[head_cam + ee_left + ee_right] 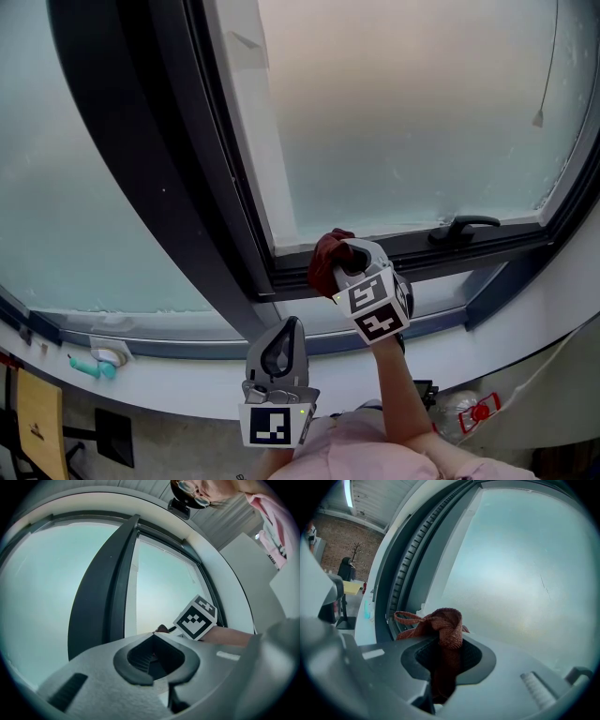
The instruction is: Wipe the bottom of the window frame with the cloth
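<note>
A red-brown cloth [325,257] is bunched against the bottom rail of the dark window frame [422,249], near the pane's lower left corner. My right gripper [345,253] is shut on it; in the right gripper view the cloth [443,625] sticks out from between the jaws of that gripper [446,641], next to the frosted glass. My left gripper [285,330] hangs lower, in front of the white sill, apart from the frame. Its jaws meet with nothing between them in the left gripper view [153,636], where the right gripper's marker cube [197,617] shows beyond.
A black window handle [461,228] sits on the bottom rail to the right of the cloth. A wide dark mullion [150,169] runs up to the left. On the white sill [169,380] at far left lies a teal object [94,367]. A yellow chair [39,422] stands below.
</note>
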The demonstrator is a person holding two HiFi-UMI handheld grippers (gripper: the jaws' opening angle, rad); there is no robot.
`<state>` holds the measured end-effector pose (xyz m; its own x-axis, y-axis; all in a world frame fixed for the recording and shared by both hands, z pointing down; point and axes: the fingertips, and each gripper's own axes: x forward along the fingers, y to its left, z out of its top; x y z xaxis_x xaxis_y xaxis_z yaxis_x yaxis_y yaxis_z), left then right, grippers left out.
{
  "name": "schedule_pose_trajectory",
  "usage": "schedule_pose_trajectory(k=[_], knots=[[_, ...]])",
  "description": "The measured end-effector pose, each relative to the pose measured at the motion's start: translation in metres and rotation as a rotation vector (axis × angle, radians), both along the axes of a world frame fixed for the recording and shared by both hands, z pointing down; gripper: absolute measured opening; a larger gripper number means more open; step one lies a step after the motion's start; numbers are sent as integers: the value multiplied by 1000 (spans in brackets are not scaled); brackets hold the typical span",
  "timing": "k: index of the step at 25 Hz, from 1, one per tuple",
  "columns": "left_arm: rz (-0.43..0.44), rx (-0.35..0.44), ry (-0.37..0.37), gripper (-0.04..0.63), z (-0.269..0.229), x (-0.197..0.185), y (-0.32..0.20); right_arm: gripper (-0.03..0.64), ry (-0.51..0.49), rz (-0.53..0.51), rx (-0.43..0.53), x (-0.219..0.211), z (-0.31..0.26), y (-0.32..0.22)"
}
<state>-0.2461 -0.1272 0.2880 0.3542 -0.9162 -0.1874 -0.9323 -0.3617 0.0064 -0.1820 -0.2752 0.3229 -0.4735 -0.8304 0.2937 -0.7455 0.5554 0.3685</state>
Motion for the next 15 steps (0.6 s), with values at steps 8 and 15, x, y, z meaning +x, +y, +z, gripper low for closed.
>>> schedule_pose_trajectory(k=[8, 15], knots=[[11, -4, -2, -6, 1, 5, -3, 63, -5, 30, -21, 16, 1, -3], [20, 0, 0, -6, 0, 9, -3, 63, -6, 40, -34, 27, 2, -4]])
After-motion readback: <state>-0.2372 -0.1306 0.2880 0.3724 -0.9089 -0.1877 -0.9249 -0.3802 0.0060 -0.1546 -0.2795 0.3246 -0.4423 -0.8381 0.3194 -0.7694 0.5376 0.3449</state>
